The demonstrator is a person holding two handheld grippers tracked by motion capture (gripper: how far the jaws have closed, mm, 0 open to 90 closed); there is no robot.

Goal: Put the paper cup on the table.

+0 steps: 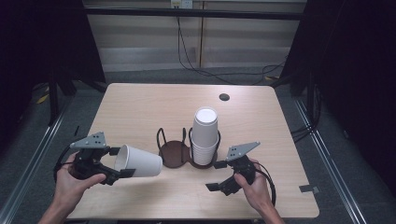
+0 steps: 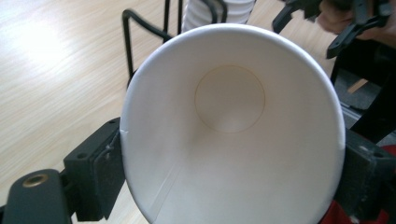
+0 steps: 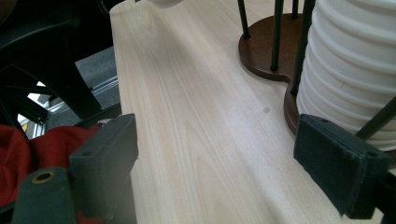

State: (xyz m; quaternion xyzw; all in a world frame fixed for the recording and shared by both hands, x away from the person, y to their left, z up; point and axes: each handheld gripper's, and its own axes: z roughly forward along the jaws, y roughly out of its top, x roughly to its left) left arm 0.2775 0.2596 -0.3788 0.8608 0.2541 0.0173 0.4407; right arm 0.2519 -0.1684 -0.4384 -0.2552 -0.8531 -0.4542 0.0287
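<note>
Paper cup (image 1: pixel 139 162) sits clamped between my left gripper (image 1: pixel 117 163) jaws, on its side. My right gripper (image 1: pixel 218 176) gapes empty, cup stack (image 1: pixel 204 135) just beside it.

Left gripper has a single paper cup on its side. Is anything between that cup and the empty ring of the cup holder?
Nothing visible. The paper cup, clamped at its rim by the left gripper, lies just left of the cup holder. Only bare table separates them. The cup stack fills the other ring, and the right gripper stands open beyond it.
</note>
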